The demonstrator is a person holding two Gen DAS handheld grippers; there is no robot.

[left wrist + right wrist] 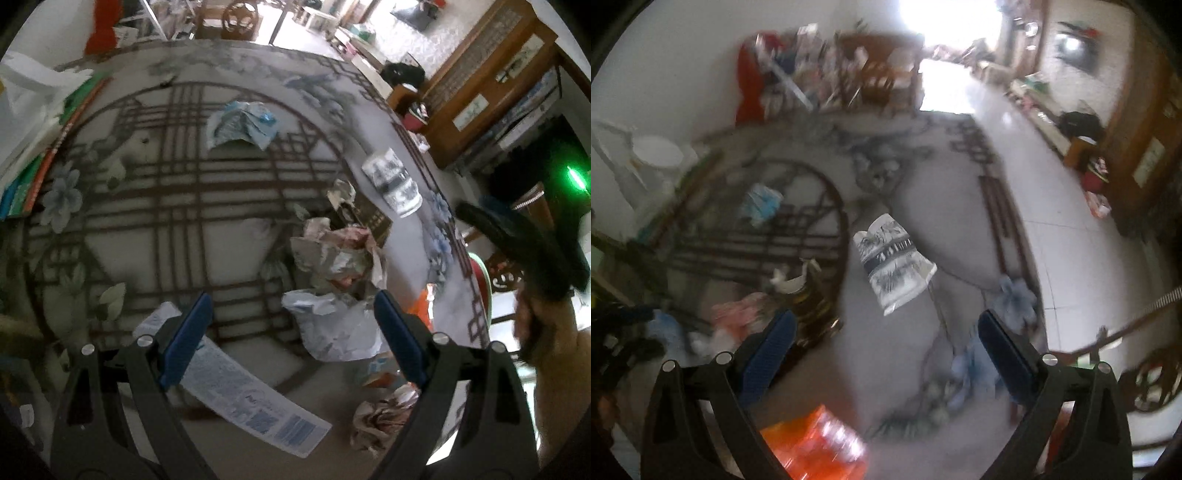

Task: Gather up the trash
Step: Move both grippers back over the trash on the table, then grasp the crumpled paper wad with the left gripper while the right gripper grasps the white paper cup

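Blue-padded, the left gripper (291, 339) hangs spread wide over the patterned table (147, 229), empty, with a white plastic bag (332, 328) and a long printed strip (251, 402) just below it. Crumpled wrappers (340, 254) lie heaped beyond. Likewise spread and empty, the right gripper (886, 354) hovers above an orange packet (816, 439) (badly blurred) near a black-and-white pouch (894, 266).

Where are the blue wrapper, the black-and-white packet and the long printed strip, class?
blue wrapper (242, 123): left wrist view, middle of its crumpled face.
black-and-white packet (894, 264): right wrist view, centre of its printed front.
long printed strip (243, 398): left wrist view, mid-length of the flat strip.
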